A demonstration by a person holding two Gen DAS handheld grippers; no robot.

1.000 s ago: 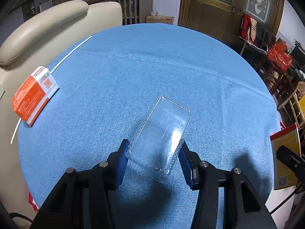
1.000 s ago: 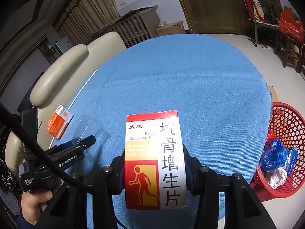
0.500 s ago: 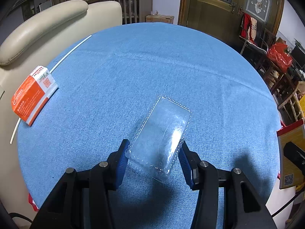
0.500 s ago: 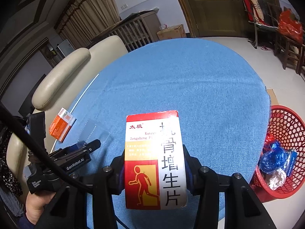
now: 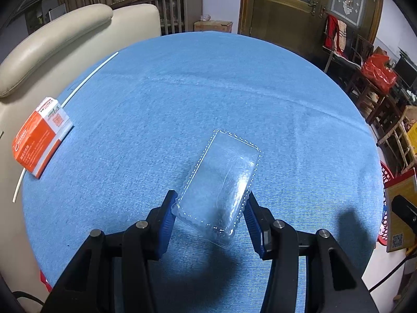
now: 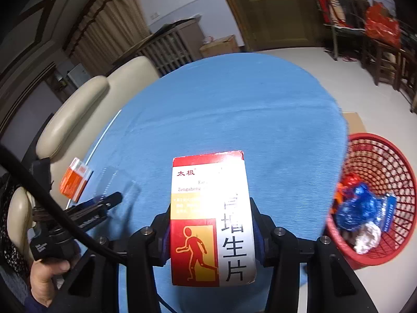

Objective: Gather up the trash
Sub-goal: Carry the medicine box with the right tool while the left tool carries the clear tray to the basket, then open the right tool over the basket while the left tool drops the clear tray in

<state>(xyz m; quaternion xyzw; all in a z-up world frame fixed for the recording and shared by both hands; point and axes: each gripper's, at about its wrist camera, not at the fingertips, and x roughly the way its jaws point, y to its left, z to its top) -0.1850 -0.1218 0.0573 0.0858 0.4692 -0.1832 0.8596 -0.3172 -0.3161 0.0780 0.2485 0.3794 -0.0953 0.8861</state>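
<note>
Medicine box (image 6: 211, 219) lengthwise along right gripper (image 6: 211, 232)

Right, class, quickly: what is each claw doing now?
Left claw: shut on the clear tray.
Right claw: shut on the red box.

The left gripper (image 5: 211, 203) tilts steeply downward, its blue-padded jaws closed against the two long sides of a clear plastic blister tray (image 5: 221, 180). The right gripper (image 6: 211, 221) slants down less steeply, its jaws clamped on the sides of a red and white medicine box (image 6: 211, 216). In the right wrist view, the person's left hand (image 6: 45, 274) wraps the left gripper's handle.
</note>
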